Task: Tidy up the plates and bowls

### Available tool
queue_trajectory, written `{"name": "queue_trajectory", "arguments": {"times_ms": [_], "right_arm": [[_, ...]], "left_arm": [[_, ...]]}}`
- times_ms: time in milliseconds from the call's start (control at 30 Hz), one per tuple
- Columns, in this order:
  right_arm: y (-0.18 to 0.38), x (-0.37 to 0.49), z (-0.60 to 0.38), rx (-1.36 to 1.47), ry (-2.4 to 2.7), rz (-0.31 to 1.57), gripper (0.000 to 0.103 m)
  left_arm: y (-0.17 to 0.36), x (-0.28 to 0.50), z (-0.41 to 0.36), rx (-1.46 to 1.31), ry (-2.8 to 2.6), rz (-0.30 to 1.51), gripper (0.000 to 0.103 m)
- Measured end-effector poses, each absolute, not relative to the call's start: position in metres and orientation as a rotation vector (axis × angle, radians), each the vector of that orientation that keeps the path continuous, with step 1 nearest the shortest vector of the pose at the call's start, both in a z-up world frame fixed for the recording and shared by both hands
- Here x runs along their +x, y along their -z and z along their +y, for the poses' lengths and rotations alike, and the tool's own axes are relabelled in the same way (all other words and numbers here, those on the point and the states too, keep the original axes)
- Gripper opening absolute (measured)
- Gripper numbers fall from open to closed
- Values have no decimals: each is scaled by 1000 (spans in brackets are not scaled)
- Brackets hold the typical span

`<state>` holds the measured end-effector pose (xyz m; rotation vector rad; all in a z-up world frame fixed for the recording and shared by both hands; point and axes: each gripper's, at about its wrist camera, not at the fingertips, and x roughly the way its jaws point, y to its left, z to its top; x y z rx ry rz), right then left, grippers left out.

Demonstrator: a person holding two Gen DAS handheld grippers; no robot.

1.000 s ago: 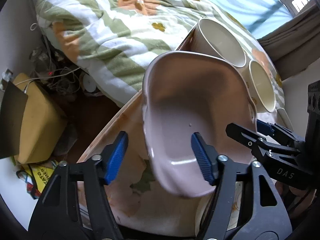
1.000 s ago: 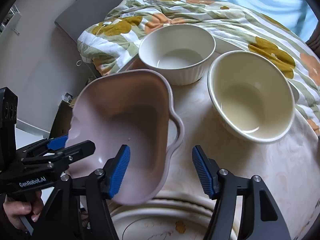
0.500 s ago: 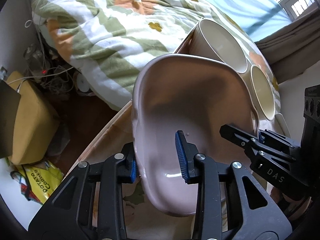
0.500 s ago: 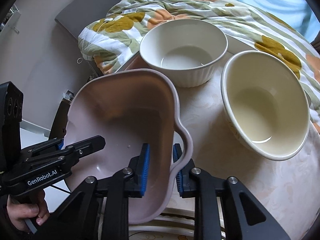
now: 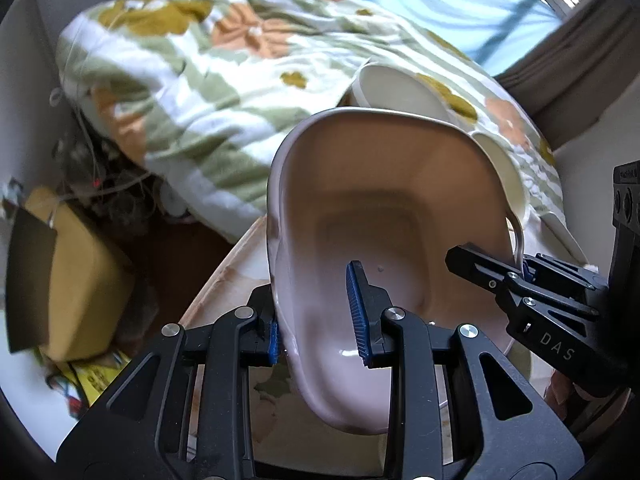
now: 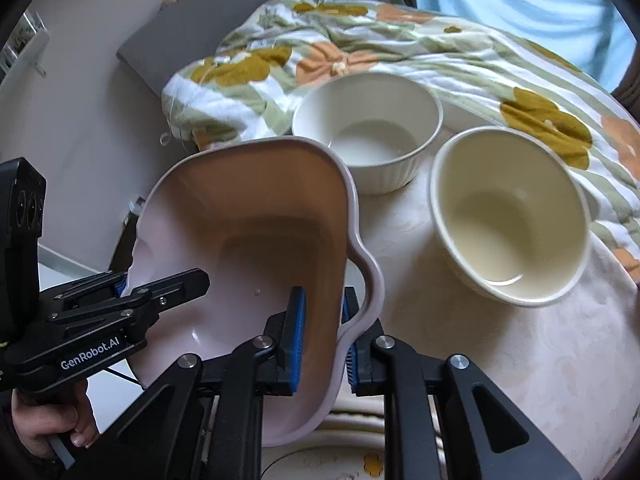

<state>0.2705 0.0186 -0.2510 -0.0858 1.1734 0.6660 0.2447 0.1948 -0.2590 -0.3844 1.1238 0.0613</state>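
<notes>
**Pink dish held on two thin rim grips above the bench**

Pink dish (image 6: 248,240) hangs tilted in the air, above the near edge of the bench (image 6: 500,352), with a patterned plate (image 6: 360,456) partly in view under it. Left claw (image 5: 316,320) is closed on one side wall, one pad inside and one outside. Right claw (image 6: 322,336) pinches the opposite wall, just beside the lobed handle.

Risks, as I judge them:
- Both grips sit on a smooth, glazed-looking rim. If the two claws pull apart or twist against each other, the dish could slip out of one and swing from the other.
- The dish leans over the bench edge on the left claw's side; a slip there would drop it to the floor.
- White bowl (image 6: 368,128) and cream bowl (image 6: 508,220) stand near. Carrying the dish low toward them could knock a rim.
- Lowering it tilted could chip the plate.
</notes>
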Motion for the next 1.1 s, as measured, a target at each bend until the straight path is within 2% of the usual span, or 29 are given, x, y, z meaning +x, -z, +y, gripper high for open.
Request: {"name": "queue_trajectory", "arguments": {"times_ms": [267,567,867,1100], "right_arm": [[205,239,-51,15,-561,1100,16],[180,176,-193,143,-347,1067,16],[182,126,-299,204,-198,1061,16],[211,110,-352,246,-137,1102,16]], "left_arm": [[208,237,124,-263,50,1064,25],[182,211,-32,-104,262,1062,25],[194,176,-155,-56,387,1104,25],[224,172,-209,-4,411,1167,25]]}}
